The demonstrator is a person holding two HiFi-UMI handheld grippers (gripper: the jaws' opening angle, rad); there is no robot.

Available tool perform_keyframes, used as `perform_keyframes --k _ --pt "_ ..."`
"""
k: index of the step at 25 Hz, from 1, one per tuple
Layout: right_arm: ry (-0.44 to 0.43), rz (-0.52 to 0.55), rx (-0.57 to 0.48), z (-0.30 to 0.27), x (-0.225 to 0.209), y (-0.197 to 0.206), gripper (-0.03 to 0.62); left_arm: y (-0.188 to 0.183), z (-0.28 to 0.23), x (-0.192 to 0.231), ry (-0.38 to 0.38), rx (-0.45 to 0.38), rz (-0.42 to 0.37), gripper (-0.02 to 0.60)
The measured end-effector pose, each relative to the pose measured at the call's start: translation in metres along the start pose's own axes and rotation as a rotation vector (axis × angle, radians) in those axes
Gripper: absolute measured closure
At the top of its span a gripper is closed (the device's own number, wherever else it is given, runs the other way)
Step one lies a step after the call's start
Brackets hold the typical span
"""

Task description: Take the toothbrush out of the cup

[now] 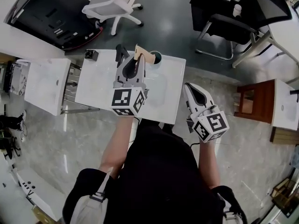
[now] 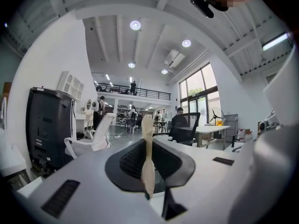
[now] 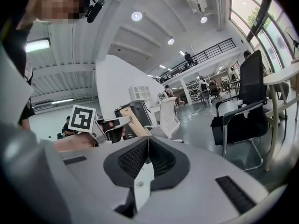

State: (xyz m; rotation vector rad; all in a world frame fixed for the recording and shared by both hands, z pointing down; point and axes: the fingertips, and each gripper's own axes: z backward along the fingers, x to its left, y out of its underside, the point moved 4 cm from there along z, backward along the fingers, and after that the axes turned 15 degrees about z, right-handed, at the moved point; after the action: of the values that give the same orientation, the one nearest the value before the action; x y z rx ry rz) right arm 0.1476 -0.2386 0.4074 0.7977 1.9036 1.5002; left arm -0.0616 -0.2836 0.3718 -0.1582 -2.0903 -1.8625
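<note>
My left gripper (image 1: 131,58) is raised over the far part of the white table (image 1: 98,90) and is shut on a beige wooden toothbrush (image 1: 141,55). Between the pads in the left gripper view (image 2: 148,155), the toothbrush handle (image 2: 147,143) stands upright and pokes up past the jaws. The dark green cup (image 1: 155,57) stands on the table's far edge, just right of the held toothbrush and apart from it. My right gripper (image 1: 200,101) hangs off the table's right side, shut with nothing in it (image 3: 147,148). Its view shows the left gripper's marker cube (image 3: 81,118) and the toothbrush (image 3: 134,123).
A small black object (image 1: 91,55) sits at the table's far left corner. A second white desk (image 1: 44,83) stands to the left. Beyond are a white office chair (image 1: 117,3), a black chair (image 1: 229,22) and a black cabinet (image 1: 51,13). A wooden stool (image 1: 254,99) is on the right.
</note>
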Motion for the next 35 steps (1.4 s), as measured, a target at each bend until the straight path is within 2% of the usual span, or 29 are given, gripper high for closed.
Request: perform_keyframes --k 5,9,19,27,35 --pt "-0.058 0.019 0.007 0.009 0.006 0.007 0.562 0.009 0.042 -0.005 -0.047 0.001 0.019 0.535" --pt "-0.066 0.0 0.011 0.013 0.01 0.013 0.562 0.017 0.068 -0.006 -0.064 0.02 0.028 0.535" --pt "-0.039 0.017 0.027 0.022 0.046 0.014 0.562 0.02 0.107 -0.009 0.024 0.058 0.042 0.535" --pt "0.046 0.029 0.03 0.046 0.112 0.013 0.562 0.016 0.17 0.01 0.11 0.069 0.073 0.535" --pt "0.111 0.041 0.033 0.083 0.2 0.023 0.562 0.013 0.259 0.031 0.171 0.064 0.093 0.535"
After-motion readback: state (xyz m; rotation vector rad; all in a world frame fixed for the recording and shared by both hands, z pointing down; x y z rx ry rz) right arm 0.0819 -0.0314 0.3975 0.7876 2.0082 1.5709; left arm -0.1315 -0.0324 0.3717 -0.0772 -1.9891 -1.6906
